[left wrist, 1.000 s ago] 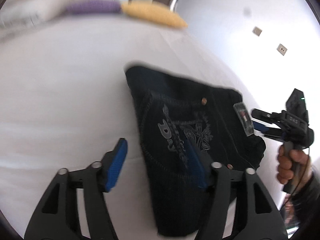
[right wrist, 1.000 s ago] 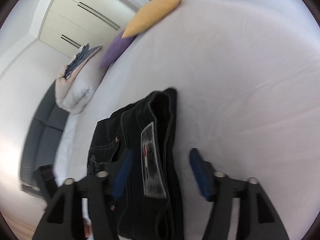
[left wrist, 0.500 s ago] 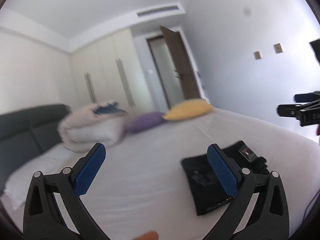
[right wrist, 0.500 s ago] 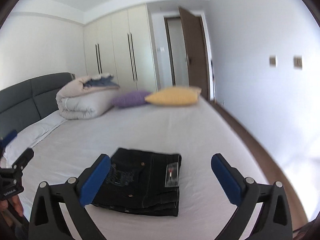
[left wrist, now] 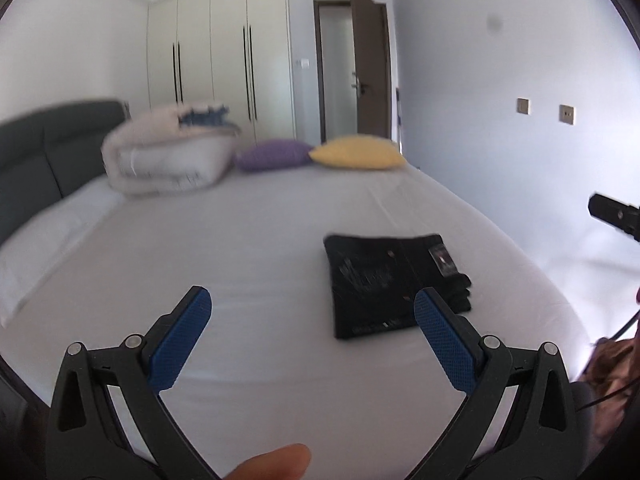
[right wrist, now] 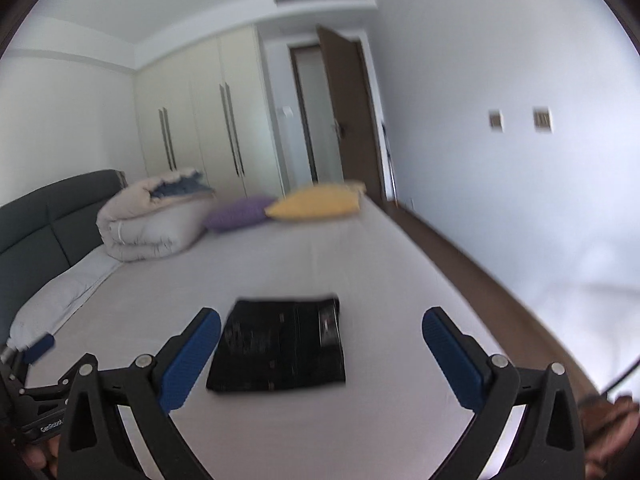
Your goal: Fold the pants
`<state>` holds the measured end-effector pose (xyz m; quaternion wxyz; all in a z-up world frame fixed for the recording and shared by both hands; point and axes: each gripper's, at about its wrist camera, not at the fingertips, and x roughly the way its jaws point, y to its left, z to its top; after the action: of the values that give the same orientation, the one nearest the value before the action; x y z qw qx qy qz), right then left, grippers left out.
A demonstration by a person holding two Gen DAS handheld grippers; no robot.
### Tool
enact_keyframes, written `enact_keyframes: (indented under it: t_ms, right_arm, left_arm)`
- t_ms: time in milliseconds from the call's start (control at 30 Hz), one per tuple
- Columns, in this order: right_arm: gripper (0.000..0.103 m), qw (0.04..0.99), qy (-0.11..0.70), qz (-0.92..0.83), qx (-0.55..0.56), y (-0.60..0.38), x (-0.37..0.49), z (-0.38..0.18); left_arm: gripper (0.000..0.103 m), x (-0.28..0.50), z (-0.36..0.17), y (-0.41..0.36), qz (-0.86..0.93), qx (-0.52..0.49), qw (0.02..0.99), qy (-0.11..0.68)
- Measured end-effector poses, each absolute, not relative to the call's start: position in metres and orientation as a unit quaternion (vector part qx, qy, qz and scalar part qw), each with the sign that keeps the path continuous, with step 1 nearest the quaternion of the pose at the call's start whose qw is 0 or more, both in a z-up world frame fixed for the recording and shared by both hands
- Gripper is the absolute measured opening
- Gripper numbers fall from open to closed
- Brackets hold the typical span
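The dark pants lie folded into a compact rectangle on the white bed, with a label patch facing up. They also show in the right wrist view. My left gripper is open and empty, held above the bed, back from the pants and to their left. My right gripper is open and empty, held back from the pants, which sit between its fingers in the view. The right gripper's tip shows at the left wrist view's right edge.
A rolled duvet, a purple pillow and a yellow pillow lie at the bed's far end. A grey headboard is on the left. Wardrobes and an open door stand behind. The bed's right edge meets the floor.
Both grippers have pulled up and back from the folded pants and opened wide. The pants now lie farther away on the bed.
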<state>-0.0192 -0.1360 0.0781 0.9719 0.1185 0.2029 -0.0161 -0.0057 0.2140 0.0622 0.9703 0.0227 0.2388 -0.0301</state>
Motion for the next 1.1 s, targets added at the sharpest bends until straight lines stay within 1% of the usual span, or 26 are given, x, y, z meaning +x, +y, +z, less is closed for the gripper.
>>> enact_keyframes:
  t_ms: [133, 267, 467, 833, 1100]
  right_arm:
    - [0.103, 0.965, 0.222, -0.033, 0.137, -0.14, -0.024, 0.067]
    - [0.103, 0.963, 0.241, -0.023, 0.119, -0.132, -0.021, 0.054]
    - [0.103, 0.959, 0.265, -0.004, 0.102, -0.115, -0.015, 0.036]
    - [0.103, 0.949, 0.305, -0.001, 0.084, -0.094, -0.001, 0.011]
    - [0.103, 0.946, 0.317, -0.004, 0.072, -0.086, 0.002, 0.004]
  left_arm:
    - [0.103, 0.003, 0.044, 0.217, -0.032, 0.015, 0.962, 0.272]
    - [0.103, 0.022, 0.018, 0.214, -0.039, 0.005, 0.951, 0.306]
    - [0.103, 0.04, -0.006, 0.211, -0.041, 0.005, 0.945, 0.323]
    - [0.103, 0.051, -0.018, 0.225, -0.022, -0.006, 0.942, 0.334]
    - [0.103, 0.052, -0.022, 0.23, -0.016, -0.012, 0.941, 0.338]
